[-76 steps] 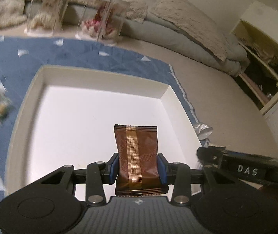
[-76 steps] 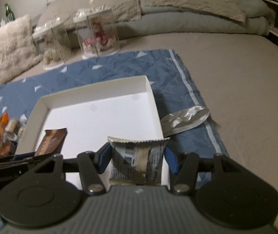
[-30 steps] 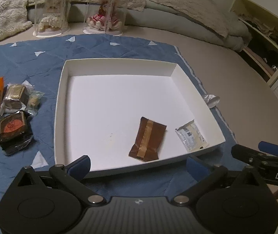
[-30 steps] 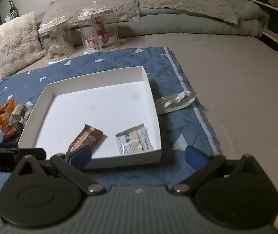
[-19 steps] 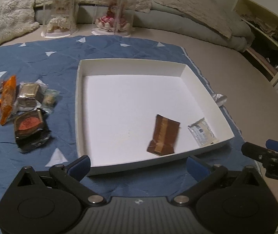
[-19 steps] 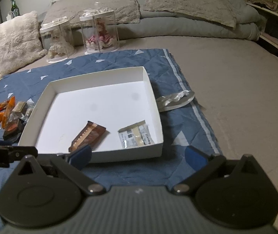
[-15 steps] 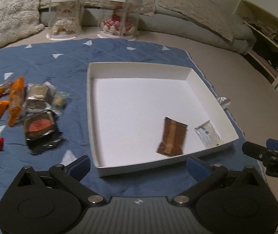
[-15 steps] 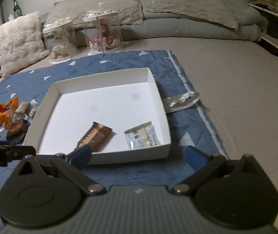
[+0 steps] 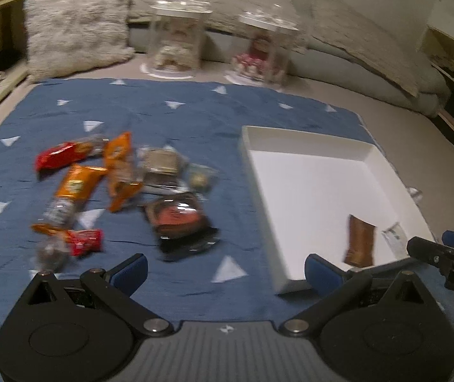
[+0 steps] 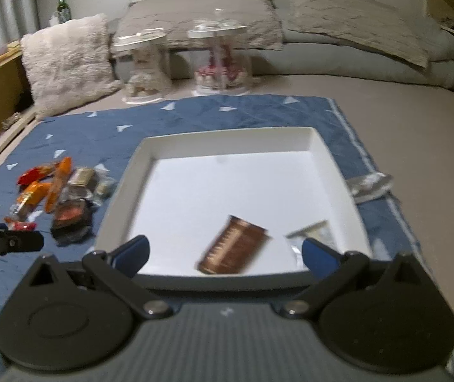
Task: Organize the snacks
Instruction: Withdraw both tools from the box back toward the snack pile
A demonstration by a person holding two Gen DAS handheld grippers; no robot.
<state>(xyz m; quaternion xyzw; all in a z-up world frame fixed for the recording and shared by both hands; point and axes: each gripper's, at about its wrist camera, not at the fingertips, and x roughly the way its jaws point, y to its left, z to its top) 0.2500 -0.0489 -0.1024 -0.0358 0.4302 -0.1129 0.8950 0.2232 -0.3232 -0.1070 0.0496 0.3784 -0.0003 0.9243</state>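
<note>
Left gripper (image 9: 226, 266) and right gripper (image 10: 225, 256) gaping wide, holding nothing; shallow white cardboard tray (image 10: 332, 159) holding blurred brown wrapper (image 10: 234, 245); silver packet (image 10: 314, 234) lying half-hidden behind a blue pad.

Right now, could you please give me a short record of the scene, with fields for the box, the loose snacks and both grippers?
box: white box on the blue blanket
in box: brown packet and silver packet, near the front wall
loose snacks: pile of wrapped snacks on the blanket, left of the box
outside box, right: crumpled silver wrapper
left gripper: open, holding nothing
right gripper: open, holding nothing
</note>
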